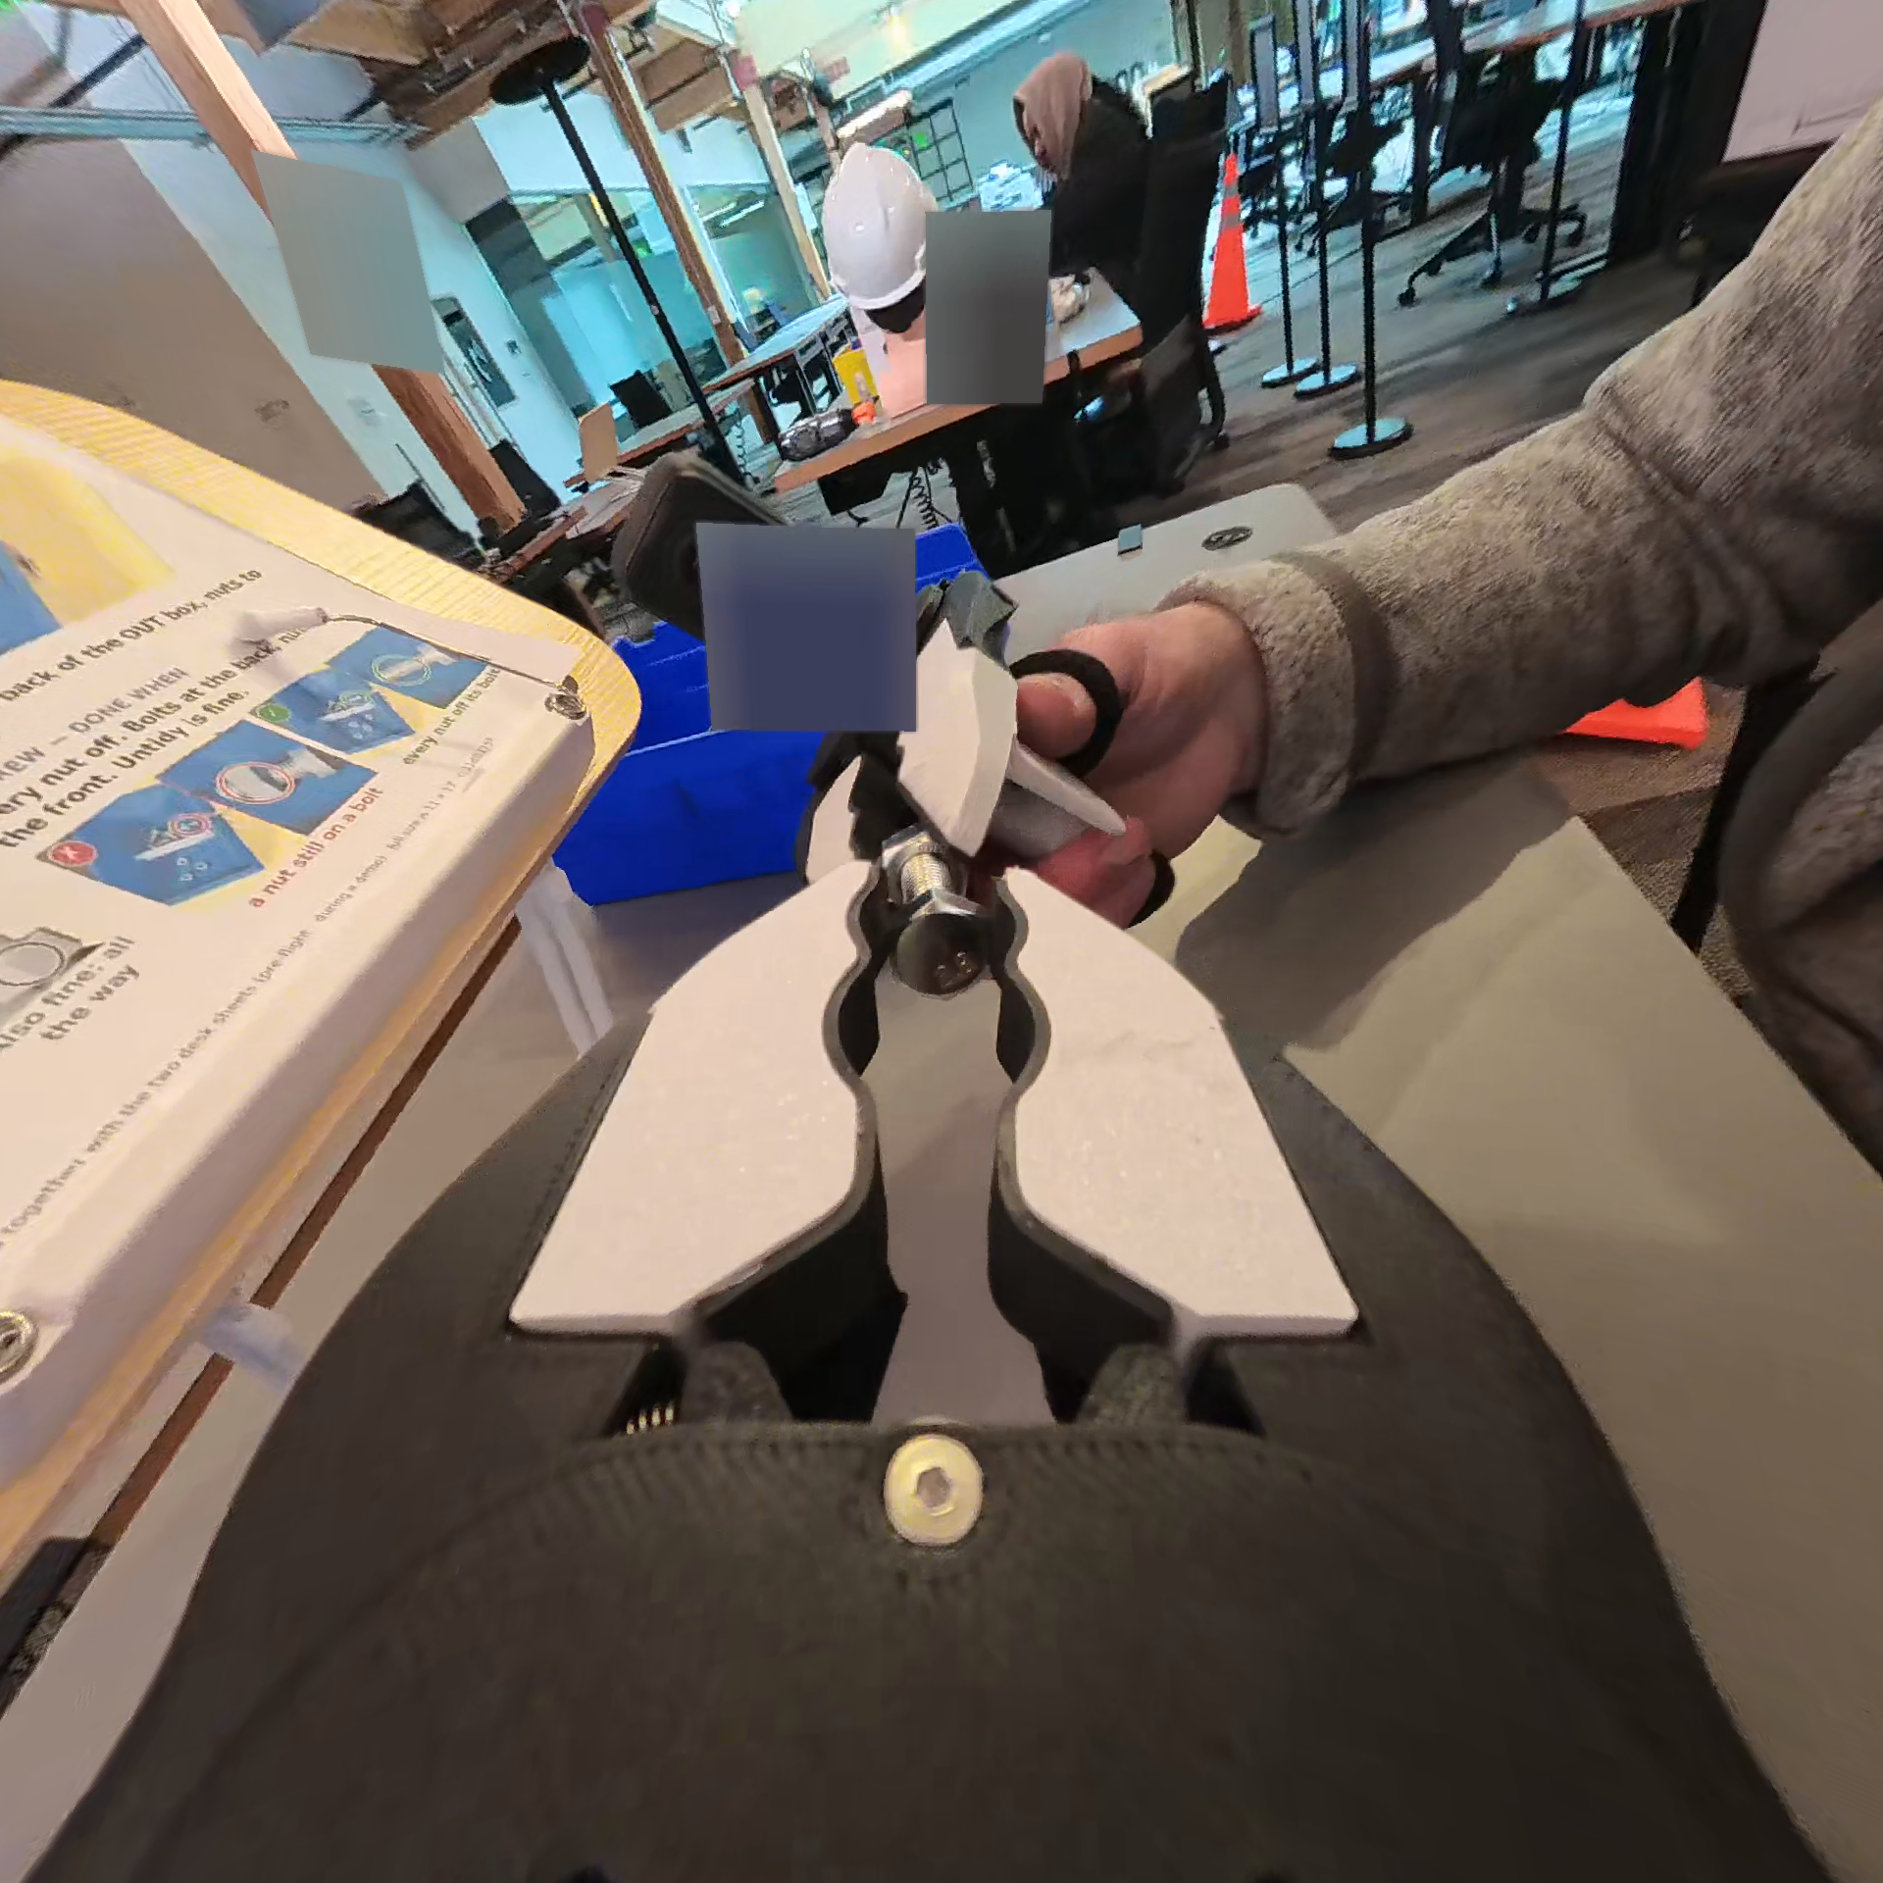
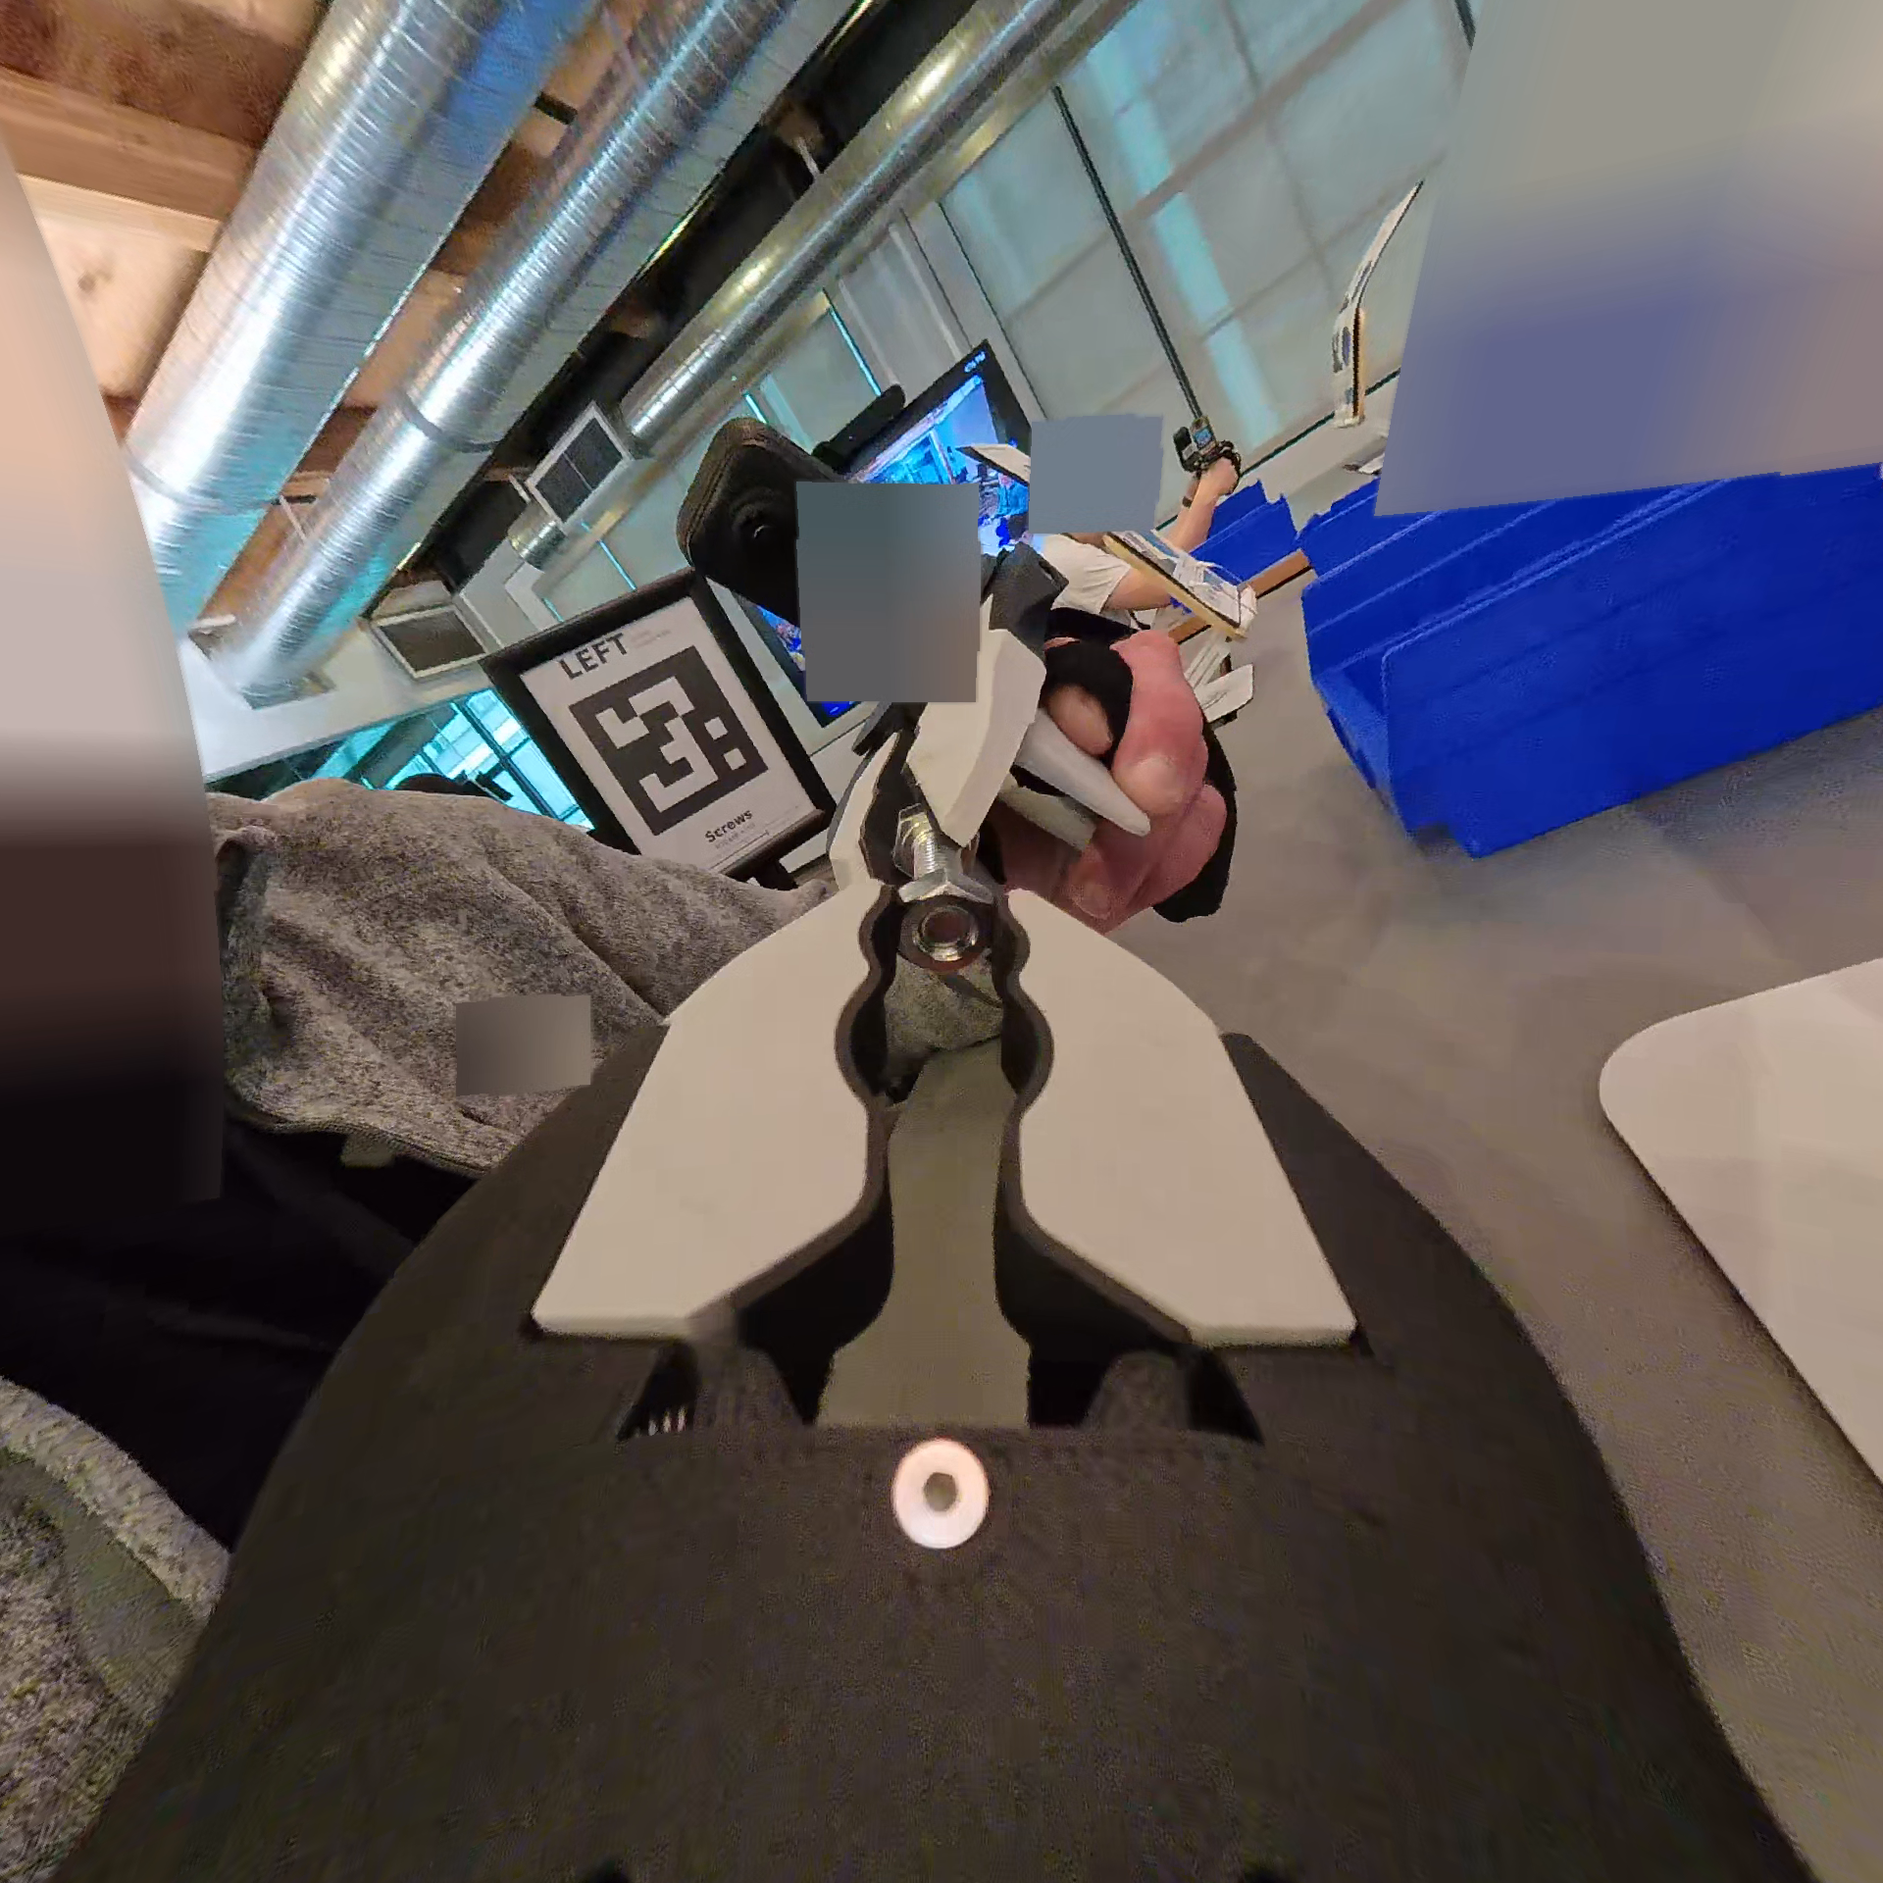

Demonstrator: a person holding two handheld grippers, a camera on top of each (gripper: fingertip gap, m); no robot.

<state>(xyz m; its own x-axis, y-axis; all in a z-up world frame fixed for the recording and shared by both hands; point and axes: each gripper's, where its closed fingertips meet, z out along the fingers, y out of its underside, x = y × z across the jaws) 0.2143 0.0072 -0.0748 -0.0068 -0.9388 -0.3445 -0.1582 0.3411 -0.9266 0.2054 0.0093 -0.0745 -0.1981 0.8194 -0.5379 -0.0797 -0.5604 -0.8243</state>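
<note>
A silver bolt with a nut on its thread is held between my two grippers, above a grey table. In the left wrist view my left gripper (image 1: 932, 917) is shut on the bolt's hex head (image 1: 939, 958). The thread (image 1: 917, 872) runs away from me to the nut (image 1: 901, 844), which sits in the other gripper's white fingers (image 1: 958, 744). In the right wrist view my right gripper (image 2: 943, 922) is shut on the nut (image 2: 944, 933). The thread (image 2: 922, 854) leads from it to the bolt head (image 2: 910, 821) in the left gripper's fingers (image 2: 968, 754). A hand (image 1: 1151, 754) grips the right tool.
A blue bin (image 1: 693, 795) stands just beyond the grippers. An illustrated sheet on a wooden board (image 1: 255, 815) is at the left. More blue bins (image 2: 1630, 662) are at the right. A white mat (image 2: 1753, 1172) lies on the grey table (image 2: 1427, 968). A framed marker sign (image 2: 662, 734) stands behind.
</note>
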